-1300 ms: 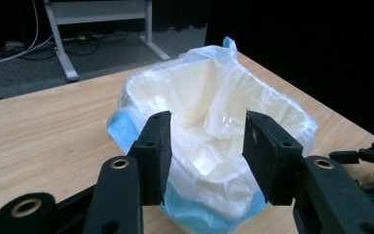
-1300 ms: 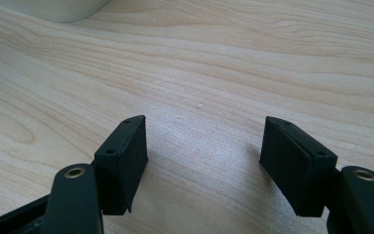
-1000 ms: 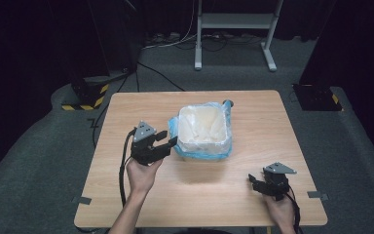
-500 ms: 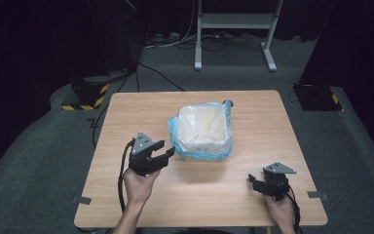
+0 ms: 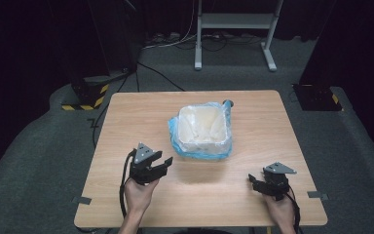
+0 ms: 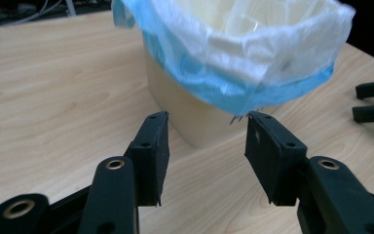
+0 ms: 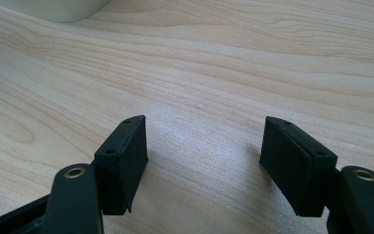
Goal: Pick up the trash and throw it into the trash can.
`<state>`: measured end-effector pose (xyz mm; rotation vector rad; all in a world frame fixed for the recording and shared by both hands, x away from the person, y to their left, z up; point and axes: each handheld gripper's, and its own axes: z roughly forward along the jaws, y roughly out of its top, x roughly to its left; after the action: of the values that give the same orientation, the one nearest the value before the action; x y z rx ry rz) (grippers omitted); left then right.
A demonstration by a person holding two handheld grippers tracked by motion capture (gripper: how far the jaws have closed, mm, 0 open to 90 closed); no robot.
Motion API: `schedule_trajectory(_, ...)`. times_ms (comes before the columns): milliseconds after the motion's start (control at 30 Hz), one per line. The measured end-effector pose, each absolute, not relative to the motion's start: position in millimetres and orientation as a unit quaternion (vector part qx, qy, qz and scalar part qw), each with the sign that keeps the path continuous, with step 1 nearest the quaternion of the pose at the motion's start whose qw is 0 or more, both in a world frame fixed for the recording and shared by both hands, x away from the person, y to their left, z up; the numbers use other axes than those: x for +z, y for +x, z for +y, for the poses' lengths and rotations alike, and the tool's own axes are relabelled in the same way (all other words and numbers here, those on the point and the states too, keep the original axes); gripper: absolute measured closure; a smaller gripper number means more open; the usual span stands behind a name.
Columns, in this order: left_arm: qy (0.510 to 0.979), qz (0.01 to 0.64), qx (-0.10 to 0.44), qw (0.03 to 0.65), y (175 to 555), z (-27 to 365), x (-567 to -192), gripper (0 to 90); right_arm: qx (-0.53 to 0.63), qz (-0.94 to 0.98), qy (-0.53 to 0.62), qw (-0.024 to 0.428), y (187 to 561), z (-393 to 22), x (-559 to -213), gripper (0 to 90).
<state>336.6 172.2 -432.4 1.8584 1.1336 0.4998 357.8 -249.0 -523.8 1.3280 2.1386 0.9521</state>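
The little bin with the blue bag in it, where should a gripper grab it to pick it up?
Probably the rim. The bin stands upright and open-topped, its blue bag folded over the edge, so one jaw could go inside the wall and one outside. The open left gripper is nearest, facing the bin's near left corner, so come from that side, from above. The bag may slip; pinch the wall too.

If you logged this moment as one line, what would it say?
left gripper: open, empty, facing bin | right gripper: open, empty, over table | bin: lined with bag
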Motion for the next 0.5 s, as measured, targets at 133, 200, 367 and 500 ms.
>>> schedule_trajectory(133, 0.753, 0.460, 0.202, 0.425, 336.2, 172.9, -443.3, 50.7, 0.345, 0.775, 0.481, 0.223, 357.8, -249.0, -523.8, 33.4)
schedule_trajectory(200, 0.755, 0.463, 0.203, 0.418, 336.2, 173.5, -448.9, 50.7, 0.345, 0.775, 0.481, 0.223, 357.8, -249.0, -523.8, 33.3)
schedule_trajectory(367, 0.757, 0.473, 0.203, 0.402, 337.1, 175.2, -464.8, 50.6, 0.345, 0.775, 0.481, 0.223, 357.8, -249.0, -523.8, 33.3)
schedule_trajectory(500, 0.758, 0.482, 0.204, 0.389, 339.3, 174.7, -478.3, 50.6, 0.345, 0.774, 0.481, 0.223, 357.8, -248.9, -523.8, 33.3)
